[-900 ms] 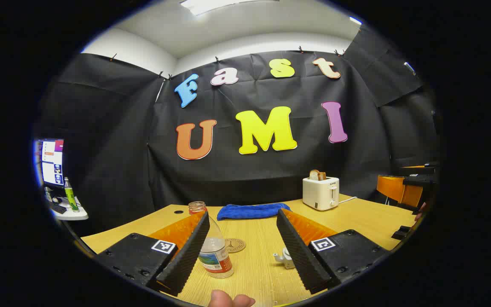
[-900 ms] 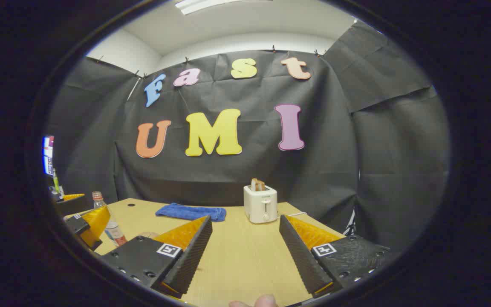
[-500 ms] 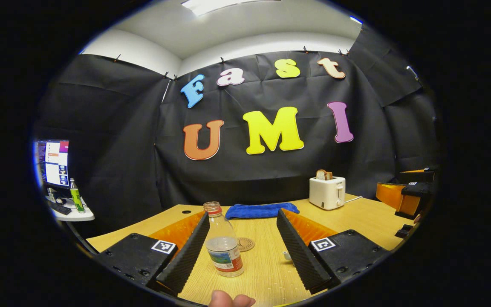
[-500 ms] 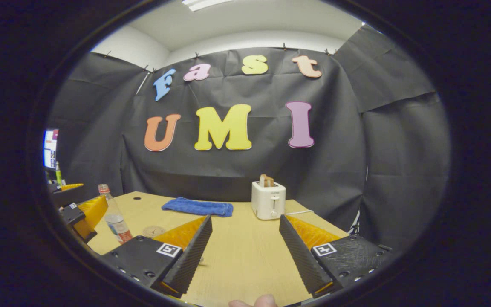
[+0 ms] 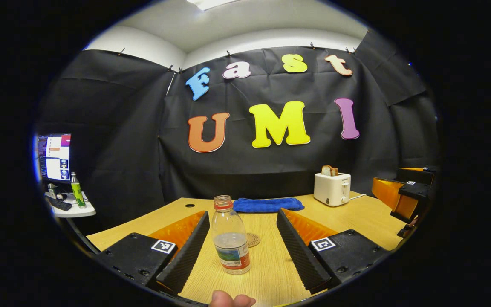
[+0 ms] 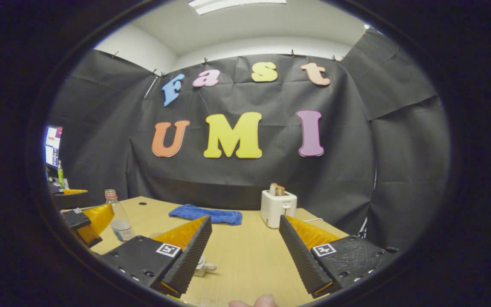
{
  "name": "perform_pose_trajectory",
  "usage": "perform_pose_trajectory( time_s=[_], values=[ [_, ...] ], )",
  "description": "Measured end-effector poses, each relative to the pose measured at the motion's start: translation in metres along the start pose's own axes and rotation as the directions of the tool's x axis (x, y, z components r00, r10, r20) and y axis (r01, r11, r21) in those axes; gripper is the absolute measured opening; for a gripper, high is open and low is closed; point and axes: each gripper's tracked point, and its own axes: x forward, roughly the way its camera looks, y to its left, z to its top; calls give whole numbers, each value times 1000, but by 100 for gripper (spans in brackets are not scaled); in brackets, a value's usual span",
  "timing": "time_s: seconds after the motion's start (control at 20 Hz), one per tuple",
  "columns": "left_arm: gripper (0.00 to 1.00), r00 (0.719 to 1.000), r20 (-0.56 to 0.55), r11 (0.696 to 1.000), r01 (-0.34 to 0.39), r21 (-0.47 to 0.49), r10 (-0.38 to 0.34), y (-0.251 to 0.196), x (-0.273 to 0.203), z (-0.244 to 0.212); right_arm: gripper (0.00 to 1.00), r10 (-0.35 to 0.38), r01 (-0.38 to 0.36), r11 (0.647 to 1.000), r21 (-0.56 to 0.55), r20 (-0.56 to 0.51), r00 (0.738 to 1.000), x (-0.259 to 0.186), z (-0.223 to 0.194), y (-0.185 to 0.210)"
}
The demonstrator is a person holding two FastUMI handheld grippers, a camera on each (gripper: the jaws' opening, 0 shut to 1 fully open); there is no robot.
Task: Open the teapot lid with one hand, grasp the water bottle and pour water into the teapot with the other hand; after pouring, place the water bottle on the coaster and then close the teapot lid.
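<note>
Water bottle (image 5: 231, 243) upright, uncapped seemingly, mouth up.

Both cameras sit low over the wooden table (image 5: 356, 217), facing the booth's back wall at 12 o'clock. The left gripper view looks from near the water bottle (image 5: 231, 241), which stands close between its fingers. The right gripper view looks from farther right, with that bottle (image 6: 119, 216) off at 9 o'clock. The 2 views share the blue towel (image 5: 267, 204) and toaster (image 6: 278, 207).
</note>
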Motion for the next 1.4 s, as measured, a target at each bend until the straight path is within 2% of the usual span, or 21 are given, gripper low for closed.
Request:
perform_pose_trajectory(
  time_s=[0.35,0.6,1.15,1.2,1.35,1.4],
  values=[
    [99,1000,-25,1000,-14,-6,14,15,1,-1,95,94,-95,995,-30,-39,995,15,-27,39],
    [99,998,-17,998,-57,-15,57,40,-1,7,97,170,-175,984,-32,-117,978,34,-69,76],
    [99,995,-8,995,-99,-32,99,64,-2,13,97,177,-194,980,-48,-249,952,72,-130,93],
    [99,995,-6,994,-102,-34,101,66,-2,14,96,176,-195,980,-50,-254,951,74,-131,93],
    [99,994,-7,993,-110,-35,109,68,-1,14,80,185,-207,977,-53,-273,944,79,-137,96],
    [99,994,-10,993,-108,-38,108,69,0,12,68,198,-219,975,-47,-277,940,78,-137,99]
  ],
)
